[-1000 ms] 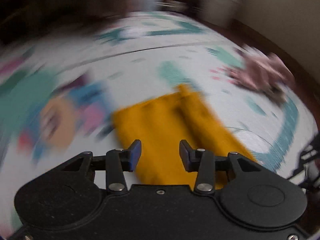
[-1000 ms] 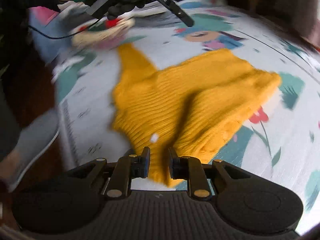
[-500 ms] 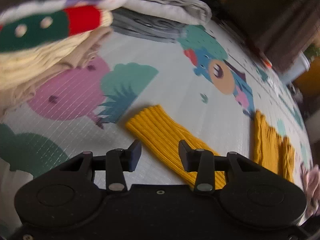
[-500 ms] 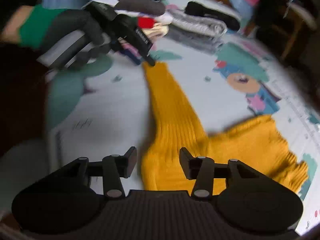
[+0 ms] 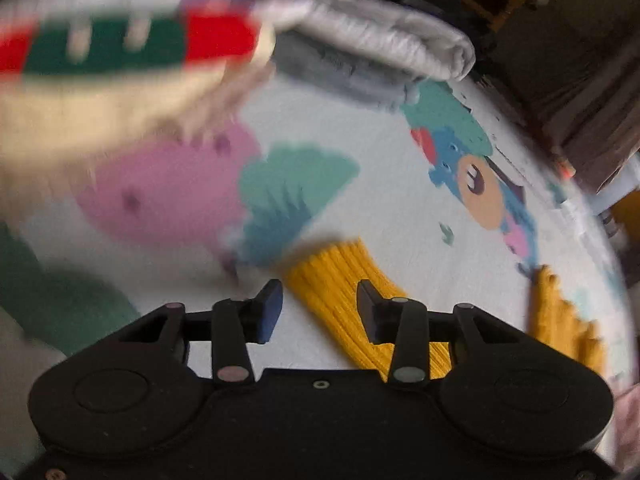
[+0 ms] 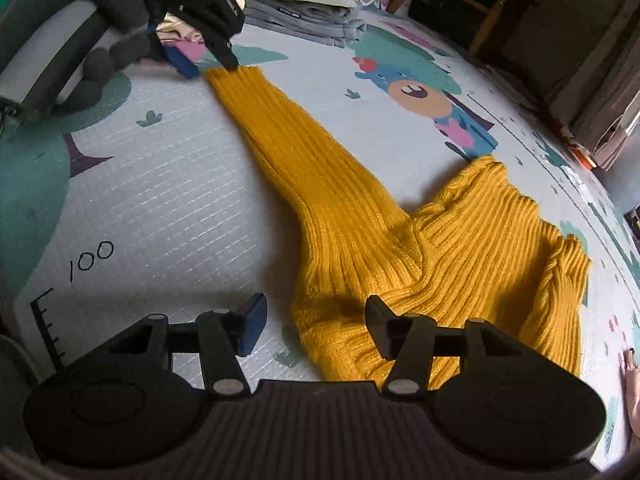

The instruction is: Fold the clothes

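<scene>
— So, what do we count?
— One mustard ribbed sweater (image 6: pixel 460 248) flat on the play mat (image 6: pixel 160 208), one sleeve (image 6: pixel 288 140) stretched diagonally toward the folded stack (image 6: pixel 312 4).
— Our grippers?
— Left gripper (image 5: pixel 318 308) apart over the cuff; right gripper (image 6: pixel 316 326) opening, pads off the knit.

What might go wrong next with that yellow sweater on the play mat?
The left tool sits at the cuff of the outstretched sleeve, close to the stacked clothes; a swing might topple them. The right tool, jaws opening, hovers over the bunched sweater edge and may pinch several layers, spoiling the fold.
</scene>
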### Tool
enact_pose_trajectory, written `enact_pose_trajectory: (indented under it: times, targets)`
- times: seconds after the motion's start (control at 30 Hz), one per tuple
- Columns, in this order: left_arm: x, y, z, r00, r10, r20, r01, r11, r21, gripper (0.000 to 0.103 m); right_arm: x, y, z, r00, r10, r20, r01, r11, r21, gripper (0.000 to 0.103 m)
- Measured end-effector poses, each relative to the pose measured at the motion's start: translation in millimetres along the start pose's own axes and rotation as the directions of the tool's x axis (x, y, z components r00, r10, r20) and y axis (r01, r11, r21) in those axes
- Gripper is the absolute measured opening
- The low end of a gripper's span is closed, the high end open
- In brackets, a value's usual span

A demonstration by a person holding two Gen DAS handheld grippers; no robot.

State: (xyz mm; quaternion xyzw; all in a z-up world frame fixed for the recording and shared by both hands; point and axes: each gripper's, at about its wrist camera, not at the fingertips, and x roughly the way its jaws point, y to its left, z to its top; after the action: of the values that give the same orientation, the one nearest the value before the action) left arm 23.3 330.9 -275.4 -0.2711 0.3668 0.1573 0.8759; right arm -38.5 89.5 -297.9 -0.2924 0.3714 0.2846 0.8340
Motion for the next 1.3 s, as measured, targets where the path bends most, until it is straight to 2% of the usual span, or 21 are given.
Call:
enact_pose_trajectory:
  times: [0.03,0.1,0.17,0.27,0.33,0.37,0.4,0.43,0.53,0.57,0.6,0.63,0.67,0.7,0.77,0.9,1.1,1.17,1.2,1.3]
  targets:
    - [-0.7,-11.0,4.1,1.000,-0.025,0.004,0.025,0.999,0.047,0.039,0.5,-0.2,0.7,1.000,-0.001,0.000,0.001,1.000,0.007,0.053]
    - [10.6,-37.8,11.4,0.987,-0.146,-0.061,0.151,0.983,0.100,0.039,1.5,-1.5,2.3,1.000,-0.005,-0.002,0.005,0.999,0.032,0.049]
    - [33.0,-76.1,10.3,0.950,-0.264,-0.168,0.291,0.943,0.163,0.039,1.6,-2.8,5.3,1.000,-0.015,0.001,0.015,0.998,0.061,0.046]
    - [68.9,-132.8,2.7,0.894,-0.358,-0.271,0.424,0.870,0.251,0.039,-0.8,-1.3,11.4,0.999,-0.033,0.025,0.031,0.997,0.064,0.046]
    - [91.6,-160.9,1.8,0.875,-0.369,-0.314,0.452,0.855,0.255,0.039,0.6,1.3,15.0,0.999,-0.040,0.032,0.038,0.998,0.048,0.048]
    - [101.9,-172.0,2.4,0.857,-0.387,-0.340,0.478,0.844,0.244,0.039,2.1,2.2,16.3,0.999,-0.043,0.031,0.041,0.998,0.042,0.048]
    - [111.1,-182.3,3.0,0.848,-0.394,-0.353,0.490,0.837,0.242,0.039,3.9,1.7,16.7,0.999,-0.045,0.028,0.044,0.998,0.044,0.048]
    - [118.5,-191.6,2.9,0.851,-0.387,-0.356,0.485,0.838,0.251,0.038,6.0,0.0,16.6,0.999,-0.045,0.021,0.044,0.998,0.053,0.046]
    - [136.6,-212.5,-1.0,0.831,-0.382,-0.404,0.501,0.830,0.247,0.038,10.7,-10.5,13.9,0.999,-0.035,0.011,0.034,0.995,0.095,0.040]
    - [140.5,-216.8,-2.7,0.824,-0.380,-0.421,0.507,0.825,0.248,0.035,10.8,-14.9,12.7,1.000,-0.026,0.015,0.024,0.993,0.113,0.040]
    - [142.7,-220.6,-4.9,0.822,-0.375,-0.428,0.509,0.821,0.259,0.032,10.3,-19.1,11.5,1.000,-0.017,0.020,0.014,0.991,0.132,0.038]
    - [142.8,-223.5,-6.8,0.828,-0.370,-0.423,0.505,0.819,0.273,0.023,8.3,-22.7,10.5,1.000,-0.006,0.031,0.002,0.989,0.149,0.029]
    - [142.0,-224.9,-7.9,0.832,-0.369,-0.415,0.503,0.817,0.283,0.009,6.0,-25.7,9.7,0.999,0.005,0.043,-0.012,0.986,0.164,0.022]
    - [140.0,-225.8,-8.5,0.838,-0.368,-0.403,0.499,0.816,0.292,0.005,3.7,-28.6,9.0,0.998,0.015,0.055,-0.025,0.984,0.179,0.017]
    - [132.3,-229.1,-7.6,0.845,-0.374,-0.383,0.497,0.814,0.302,0.003,-4.7,-36.5,7.8,0.996,0.020,0.087,-0.039,0.973,0.227,0.016]
    - [110.8,-253.6,-6.2,0.844,-0.394,-0.364,0.515,0.784,0.346,0.003,-26.3,-59.4,3.7,0.991,0.003,0.135,-0.052,0.931,0.363,0.015]
    - [101.9,-305.4,-32.5,0.848,-0.358,-0.391,0.514,0.734,0.445,0.003,-46.4,-93.5,-15.1,0.991,-0.022,0.131,-0.055,0.831,0.553,0.014]
    - [108.3,-314.5,-45.4,0.856,-0.326,-0.401,0.495,0.741,0.454,0.003,-45.6,-103.5,-24.4,0.994,-0.021,0.106,-0.048,0.792,0.608,0.014]
    - [113.9,-318.1,-51.5,0.854,-0.316,-0.413,0.493,0.745,0.450,0.003,-42.1,-108.7,-30.4,0.996,-0.020,0.088,-0.041,0.771,0.635,0.014]
    - [136.6,-320.2,-65.2,0.823,-0.315,-0.474,0.520,0.752,0.404,0.010,-31.4,-118.1,-48.3,0.999,-0.017,0.032,-0.010,0.726,0.687,0.014]
